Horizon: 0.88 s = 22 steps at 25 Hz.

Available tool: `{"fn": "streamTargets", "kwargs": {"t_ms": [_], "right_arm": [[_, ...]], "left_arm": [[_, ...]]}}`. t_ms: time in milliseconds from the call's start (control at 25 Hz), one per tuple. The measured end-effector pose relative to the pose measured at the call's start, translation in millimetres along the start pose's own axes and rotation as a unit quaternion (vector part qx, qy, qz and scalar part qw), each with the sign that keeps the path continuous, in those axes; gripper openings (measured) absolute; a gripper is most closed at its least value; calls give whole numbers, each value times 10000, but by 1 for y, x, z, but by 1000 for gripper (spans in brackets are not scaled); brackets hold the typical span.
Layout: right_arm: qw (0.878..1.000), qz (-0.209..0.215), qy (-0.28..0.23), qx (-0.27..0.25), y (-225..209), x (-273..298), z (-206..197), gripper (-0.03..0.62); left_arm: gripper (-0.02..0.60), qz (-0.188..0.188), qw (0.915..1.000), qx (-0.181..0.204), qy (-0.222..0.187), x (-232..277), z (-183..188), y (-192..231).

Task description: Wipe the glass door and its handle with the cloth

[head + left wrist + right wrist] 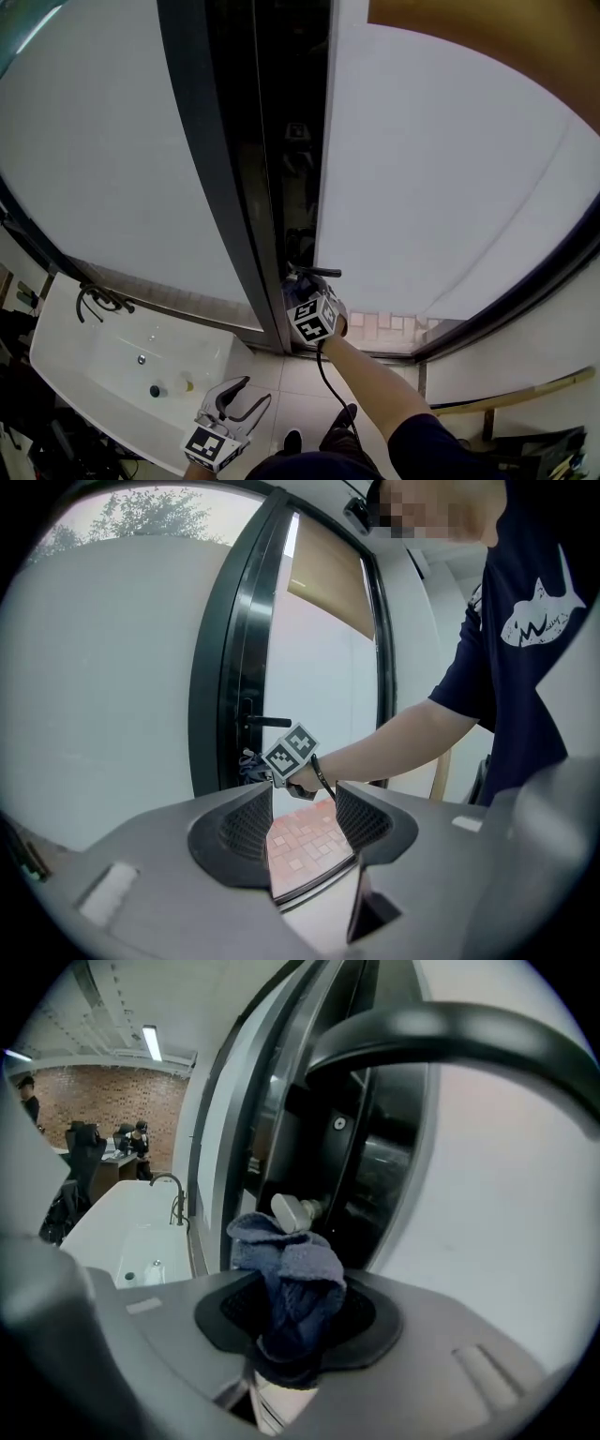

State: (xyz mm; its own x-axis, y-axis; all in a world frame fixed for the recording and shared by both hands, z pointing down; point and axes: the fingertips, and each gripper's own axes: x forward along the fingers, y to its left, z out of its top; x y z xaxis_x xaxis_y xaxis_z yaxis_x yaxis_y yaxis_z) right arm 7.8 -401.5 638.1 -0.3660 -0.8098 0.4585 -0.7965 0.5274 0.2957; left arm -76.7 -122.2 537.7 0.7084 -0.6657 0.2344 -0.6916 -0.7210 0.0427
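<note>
Cloth (pixel 286 1279) clamped in the right claw (pixel 295 1309) shows clearly only in right gripper view; left claw (pixel 302 822) gapes empty.

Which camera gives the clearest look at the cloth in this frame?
The right gripper view: the blue cloth fills the centre, bunched and clamped in the right gripper. The left gripper view shows only a small distant tuft below the door handle. The head view hides it behind that gripper.
</note>
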Motion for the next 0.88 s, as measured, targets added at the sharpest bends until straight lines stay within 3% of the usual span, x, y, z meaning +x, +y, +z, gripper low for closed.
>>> {"fn": "streamTargets", "kwargs": {"t_ms": [160,360,480,600,720,880], "right_arm": [[9992,-27,257,-311,7,7,-4,140],[9931,382,916,-632,20,23,-39,140],[9895,525,1028,-865,25,23,-57,140],[9927,571,761,-740,29,7,-65,140],[9969,735,261,-115,36,-30,-52,140],[9914,1025,-587,557,46,-108,-19,140]], "left_arm": [[206,-10,9999,-106,81,2,-4,4],[206,-124,9999,16,10,11,3,-1],[206,-52,9999,91,-37,9,8,1],[206,50,10000,52,-18,0,2,8],[206,84,10000,3,-16,-10,0,12],[206,-54,10000,56,-44,-19,4,14]]}}
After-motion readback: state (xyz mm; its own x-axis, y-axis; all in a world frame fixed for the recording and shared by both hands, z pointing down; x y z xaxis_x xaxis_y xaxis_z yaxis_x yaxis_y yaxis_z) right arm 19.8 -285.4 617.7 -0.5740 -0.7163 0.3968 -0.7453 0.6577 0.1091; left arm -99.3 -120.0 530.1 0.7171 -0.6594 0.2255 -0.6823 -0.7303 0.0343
